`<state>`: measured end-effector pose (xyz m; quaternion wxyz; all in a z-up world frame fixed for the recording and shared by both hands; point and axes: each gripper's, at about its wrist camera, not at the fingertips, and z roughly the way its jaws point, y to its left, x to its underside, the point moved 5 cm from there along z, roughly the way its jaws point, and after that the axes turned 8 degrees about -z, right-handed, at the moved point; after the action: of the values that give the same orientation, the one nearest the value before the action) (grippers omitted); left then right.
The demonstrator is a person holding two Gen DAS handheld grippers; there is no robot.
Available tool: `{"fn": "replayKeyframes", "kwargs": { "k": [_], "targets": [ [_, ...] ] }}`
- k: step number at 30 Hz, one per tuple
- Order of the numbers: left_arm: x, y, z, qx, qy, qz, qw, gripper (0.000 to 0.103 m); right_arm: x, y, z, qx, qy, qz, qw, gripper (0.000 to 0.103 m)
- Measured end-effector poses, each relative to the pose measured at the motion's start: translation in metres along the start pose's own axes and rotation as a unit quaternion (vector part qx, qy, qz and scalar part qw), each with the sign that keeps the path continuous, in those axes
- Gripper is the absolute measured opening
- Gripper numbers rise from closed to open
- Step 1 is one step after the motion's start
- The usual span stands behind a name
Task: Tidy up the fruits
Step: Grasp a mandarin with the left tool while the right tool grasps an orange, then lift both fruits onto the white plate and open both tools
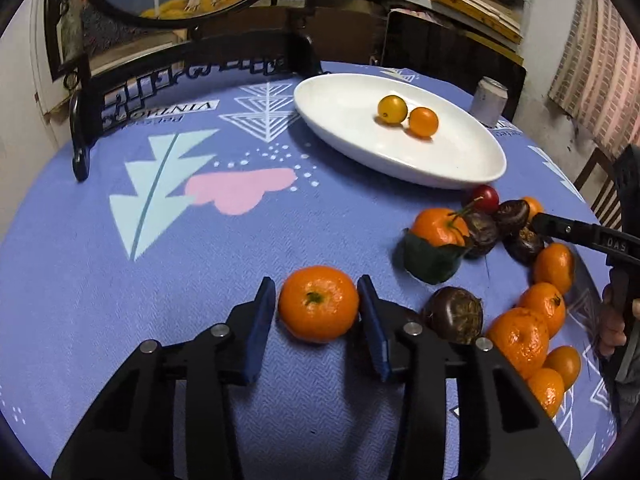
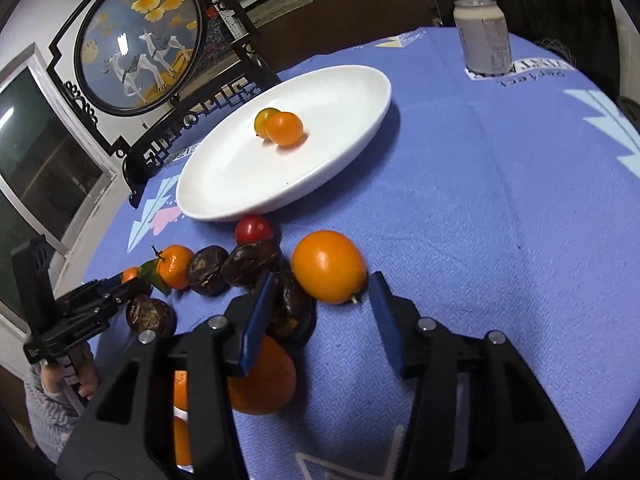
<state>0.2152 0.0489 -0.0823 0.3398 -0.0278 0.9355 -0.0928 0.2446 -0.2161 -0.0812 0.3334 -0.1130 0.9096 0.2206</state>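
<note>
1. The plate (image 1: 400,152) sits toward the far side of the blue cloth (image 1: 200,260), two small fruits (image 1: 408,116) near its middle; most of its white floor is bare. Its near rim almost meets a red fruit (image 2: 254,230).
2. A can (image 2: 484,36) stands beyond the plate near the table's far edge. A framed screen (image 2: 140,44) stands at the far-left edge, just beside the plate's left end.
3. Right of the plate, the cloth lies open up to the can.
4. Loose fruit crowds the near right in the left view: mandarins (image 1: 520,336) in a row, dark fruits (image 1: 496,224) touching each other, a leafy mandarin (image 1: 440,228).
5. The left gripper (image 1: 318,304) is low and level, jaws spread around a lone mandarin (image 1: 318,304), pads just beside its flanks; contact cannot be told.
6. The right gripper (image 2: 320,300) angles down, jaws released, a kumquat (image 2: 328,266) just ahead between its fingers, the left finger (image 2: 256,320) over a dark fruit.
</note>
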Motion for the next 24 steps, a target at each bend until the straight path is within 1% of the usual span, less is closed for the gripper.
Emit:
{"fn": "replayKeyframes", "kwargs": {
  "k": [2,4,5,6,8,9,10,11,12,13,15,16,17,18,19,20,23,24],
  "targets": [
    [-0.001,0.005,0.002,0.014,0.006,-0.018,0.9997,0.045,0.000,0.000,0.000,-0.006,0.001,0.005,1.000,0.047],
    [-0.001,0.005,0.001,0.018,0.006,-0.019,0.9996,0.043,0.000,-0.001,-0.002,-0.011,-0.001,0.008,1.000,0.038],
    [0.000,0.005,0.001,0.027,0.008,-0.023,0.9993,0.039,0.000,0.000,-0.004,-0.018,-0.004,0.009,1.000,0.017],
    [-0.001,0.006,-0.001,0.031,0.008,-0.029,0.9991,0.039,-0.001,0.000,-0.007,-0.029,-0.007,0.012,0.999,0.002],
    [-0.001,0.008,-0.004,0.034,0.006,-0.036,0.9988,0.039,-0.002,-0.002,-0.012,-0.016,-0.013,0.010,1.000,0.002],
    [-0.003,0.009,-0.004,0.030,0.004,-0.036,0.9989,0.039,-0.002,-0.001,-0.010,-0.007,-0.006,-0.002,1.000,0.002],
    [-0.003,0.009,-0.005,0.026,0.003,-0.037,0.9990,0.039,0.000,0.001,-0.005,-0.013,0.007,-0.008,1.000,0.004],
    [-0.002,0.009,-0.004,0.020,0.003,-0.036,0.9992,0.039,0.003,-0.001,-0.003,-0.016,0.012,-0.002,1.000,0.005],
    [-0.001,0.009,-0.003,0.011,0.003,-0.032,0.9994,0.039,0.003,0.000,-0.002,-0.019,0.013,0.003,1.000,0.007],
    [-0.001,0.009,-0.002,0.003,0.003,-0.029,0.9996,0.039,0.002,0.001,-0.001,-0.019,0.012,-0.002,1.000,0.007],
    [-0.002,0.009,-0.002,-0.007,0.000,-0.022,0.9997,0.039,0.001,0.001,-0.002,-0.013,0.006,-0.003,1.000,0.012],
    [-0.002,0.010,-0.002,-0.014,-0.001,-0.020,0.9997,0.039,0.000,0.001,0.000,-0.012,0.007,-0.003,1.000,0.013],
    [-0.003,0.011,-0.001,-0.018,-0.002,-0.020,0.9996,0.039,-0.002,0.000,0.000,-0.014,0.004,0.002,1.000,0.018],
    [-0.004,0.012,-0.001,-0.019,-0.003,-0.022,0.9996,0.039,-0.004,-0.001,-0.001,-0.017,-0.002,0.008,1.000,0.033],
    [-0.005,0.014,-0.001,-0.021,-0.004,-0.023,0.9995,0.039,-0.007,-0.001,-0.002,-0.021,-0.010,0.011,1.000,0.045],
    [-0.005,0.015,-0.001,-0.023,-0.005,-0.024,0.9994,0.039,-0.008,-0.001,-0.005,-0.015,-0.018,0.011,1.000,0.062],
    [-0.006,0.014,0.001,-0.027,-0.005,-0.020,0.9994,0.039,-0.015,0.000,-0.005,0.005,-0.031,-0.004,0.999,0.062],
    [-0.006,0.014,0.001,-0.029,-0.006,-0.018,0.9994,0.039,-0.016,-0.001,-0.001,0.010,-0.027,-0.005,1.000,0.060]
  ]
}}
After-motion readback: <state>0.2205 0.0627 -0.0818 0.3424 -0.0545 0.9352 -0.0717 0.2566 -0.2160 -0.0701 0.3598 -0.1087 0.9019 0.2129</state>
